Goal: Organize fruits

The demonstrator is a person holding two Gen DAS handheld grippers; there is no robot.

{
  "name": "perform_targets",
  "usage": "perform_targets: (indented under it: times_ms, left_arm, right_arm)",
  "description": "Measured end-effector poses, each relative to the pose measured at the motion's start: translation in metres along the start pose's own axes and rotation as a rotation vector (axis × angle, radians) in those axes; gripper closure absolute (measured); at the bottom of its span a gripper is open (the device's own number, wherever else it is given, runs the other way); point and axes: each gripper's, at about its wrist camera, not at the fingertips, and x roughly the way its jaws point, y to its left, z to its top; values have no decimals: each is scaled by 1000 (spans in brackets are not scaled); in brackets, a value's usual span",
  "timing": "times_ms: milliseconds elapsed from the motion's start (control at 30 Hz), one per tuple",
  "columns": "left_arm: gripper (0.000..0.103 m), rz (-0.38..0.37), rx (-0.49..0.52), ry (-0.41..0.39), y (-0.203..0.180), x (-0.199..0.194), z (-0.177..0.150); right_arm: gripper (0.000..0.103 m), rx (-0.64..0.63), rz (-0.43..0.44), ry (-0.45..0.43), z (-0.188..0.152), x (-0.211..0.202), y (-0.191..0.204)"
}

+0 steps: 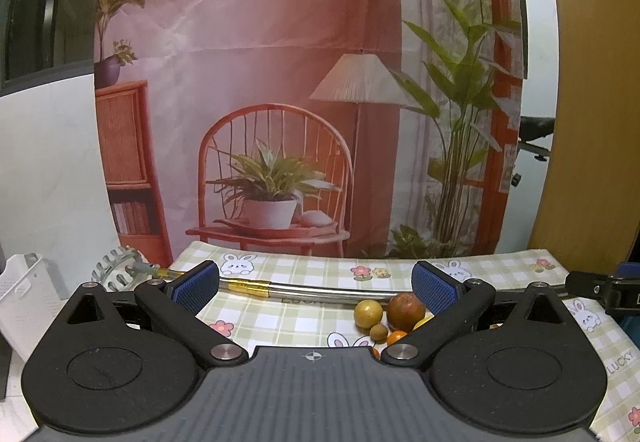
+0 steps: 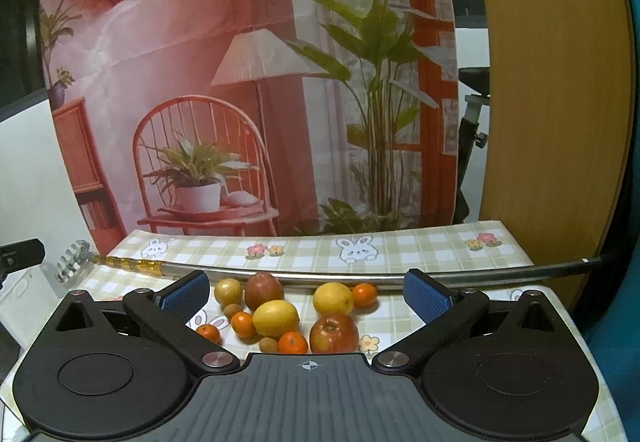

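Note:
A loose pile of fruit lies on the checked tablecloth (image 2: 420,246). In the right wrist view I see two lemons (image 2: 276,318) (image 2: 333,298), a red apple (image 2: 333,333), a darker apple (image 2: 264,290), a yellow-green round fruit (image 2: 228,291), several small oranges (image 2: 293,343) and small brown fruits (image 2: 232,309). My right gripper (image 2: 307,294) is open just above the pile, holding nothing. In the left wrist view my left gripper (image 1: 315,288) is open and empty; the dark apple (image 1: 405,311), yellow-green fruit (image 1: 368,313), a brown fruit (image 1: 378,332) and an orange (image 1: 396,337) sit by its right finger.
A long metal rod (image 2: 340,277) with a gold section and a toothed head (image 2: 74,262) lies across the table behind the fruit. A white slotted basket (image 1: 24,290) stands off the table's left. A printed room backdrop (image 1: 280,82) hangs behind; a wooden panel (image 2: 552,82) stands right.

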Motion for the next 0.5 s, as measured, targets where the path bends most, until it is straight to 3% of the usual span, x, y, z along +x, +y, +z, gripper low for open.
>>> perform_targets:
  times_ms: [500]
  left_arm:
    - [0,5,7,-24,-2,-1,1]
  right_arm:
    - [0,0,1,-10,-1,-2,0]
